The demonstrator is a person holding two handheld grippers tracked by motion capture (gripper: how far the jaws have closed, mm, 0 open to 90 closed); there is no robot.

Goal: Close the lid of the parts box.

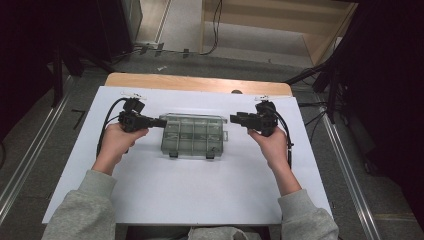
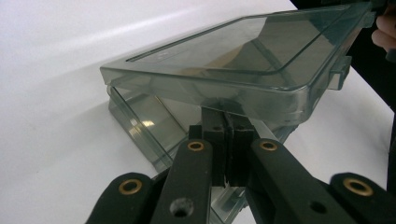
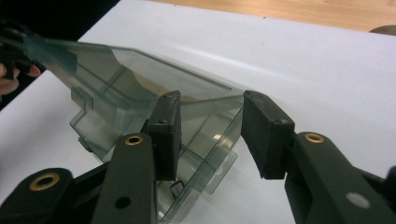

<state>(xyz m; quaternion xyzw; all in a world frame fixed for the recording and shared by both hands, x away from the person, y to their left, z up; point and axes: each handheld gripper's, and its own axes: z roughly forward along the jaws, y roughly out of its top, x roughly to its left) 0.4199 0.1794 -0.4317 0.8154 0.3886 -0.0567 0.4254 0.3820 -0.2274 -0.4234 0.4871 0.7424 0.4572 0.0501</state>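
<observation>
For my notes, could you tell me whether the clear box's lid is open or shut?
Partly open: the lid is raised at an angle above the box.

No legible text, label, brand, number or sign found on any surface inspected, including the clear plastic box (image 1: 193, 135) and the white bench (image 1: 200, 190) beneath it.

White-topped wooden table (image 1: 200, 82) on grey floor (image 1: 30, 145), dark stands and cables (image 1: 310, 107) around.
</observation>
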